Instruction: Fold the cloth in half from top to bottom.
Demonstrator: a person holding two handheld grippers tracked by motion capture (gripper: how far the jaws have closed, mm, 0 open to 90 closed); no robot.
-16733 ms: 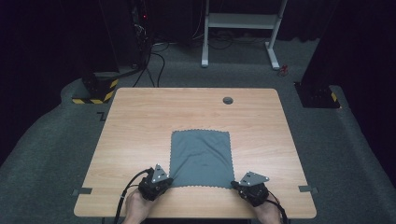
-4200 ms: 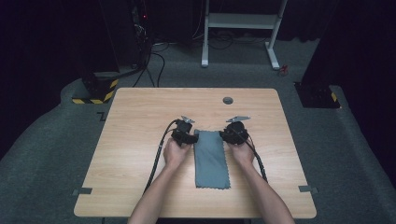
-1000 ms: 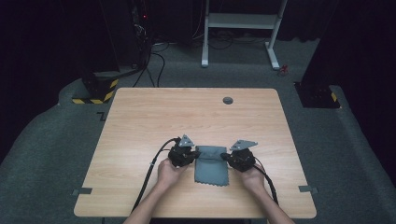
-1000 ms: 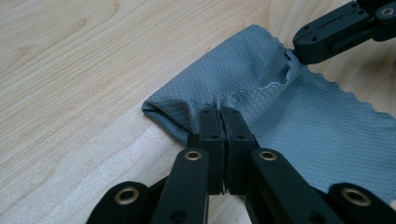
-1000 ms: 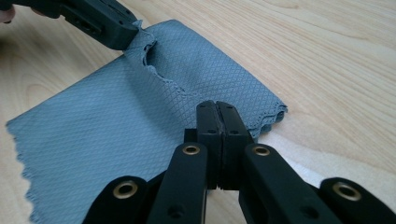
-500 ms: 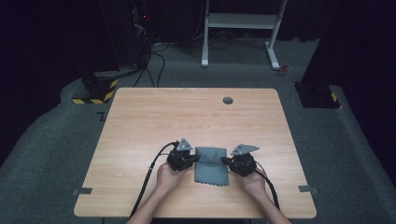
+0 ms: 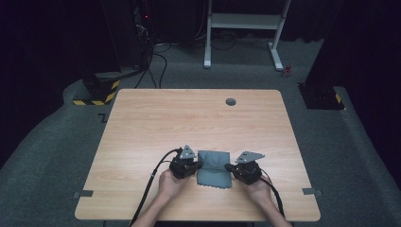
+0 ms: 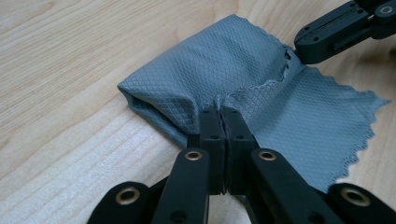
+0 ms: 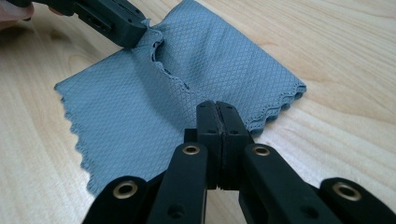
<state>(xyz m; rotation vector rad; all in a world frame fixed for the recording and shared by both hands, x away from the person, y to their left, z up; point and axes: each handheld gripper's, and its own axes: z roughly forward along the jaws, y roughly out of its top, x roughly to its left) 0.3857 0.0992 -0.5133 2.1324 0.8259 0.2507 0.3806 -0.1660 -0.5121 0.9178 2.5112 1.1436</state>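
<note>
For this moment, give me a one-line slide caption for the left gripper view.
Left gripper shut on the upper fold of a grey cloth; right gripper pinches its other corner.

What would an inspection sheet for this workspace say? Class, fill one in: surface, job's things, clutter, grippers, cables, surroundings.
Surface: light wooden table, with a round dark grommet near the far edge.
Job's things: grey cloth, folded over, scalloped edge towards the person.
Clutter: tape strips at the near corners; otherwise nothing seen.
Grippers: left gripper shut on the cloth's upper layer; right gripper shut on its opposite edge.
Cables: black cable trailing from the left gripper off the near edge.
Surroundings: grey carpet, white frame, striped black-and-yellow block, dark background.
</note>
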